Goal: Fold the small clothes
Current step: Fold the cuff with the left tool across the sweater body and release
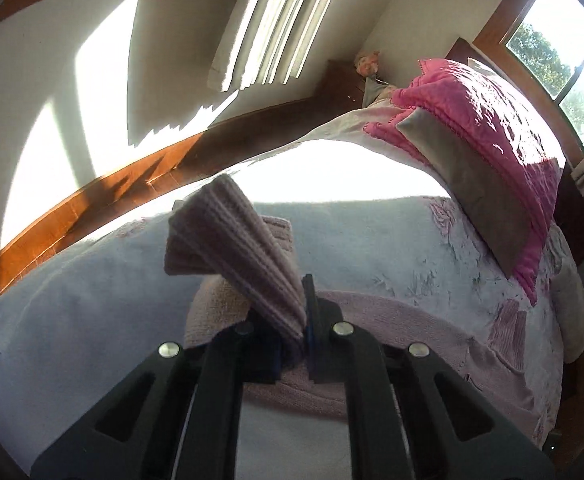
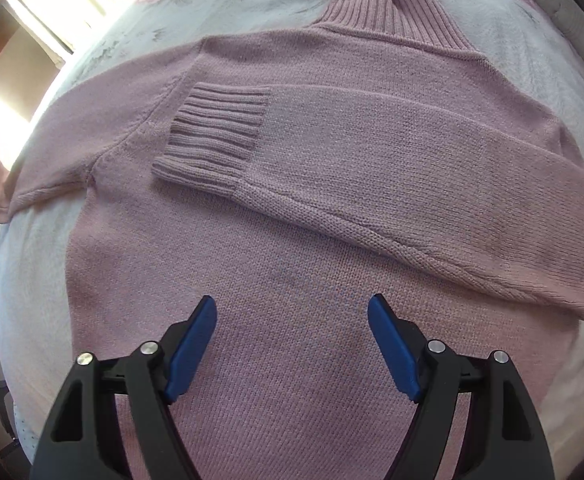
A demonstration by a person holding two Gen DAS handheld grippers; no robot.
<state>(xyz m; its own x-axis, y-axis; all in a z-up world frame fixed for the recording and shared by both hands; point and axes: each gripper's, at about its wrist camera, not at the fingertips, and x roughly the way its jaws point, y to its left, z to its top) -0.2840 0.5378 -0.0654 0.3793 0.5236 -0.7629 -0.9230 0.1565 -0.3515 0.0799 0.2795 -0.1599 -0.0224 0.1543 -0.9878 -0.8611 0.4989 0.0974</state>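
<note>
Dusty-pink knitted sweater (image 2: pixel 292 240) lies flat on pale floral bedspread (image 2: pixel 32 280); ribbed turtleneck collar (image 2: pixel 388 4) at far end; one sleeve folded across chest, its ribbed cuff (image 2: pixel 216 132) resting on the body; right gripper (image 2: pixel 292 344) hovers over lower body, blue pads spread, grasping nothing; left gripper (image 1: pixel 296 332) clenched on lifted ribbed sleeve cuff (image 1: pixel 232 240), fabric standing above the bedspread; pink quilted pillow (image 1: pixel 484 120) and grey cushion (image 1: pixel 476 184) beyond.

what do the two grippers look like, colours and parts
Each hand-held gripper is matte black plastic, with angular linkage arms that have triangular cut-outs and round silver pivot bolts. The right hand-held gripper shows two bright blue finger pads. On the left hand-held gripper only a thin blue edge shows. No cables, markings or sleeves are visible.
</note>
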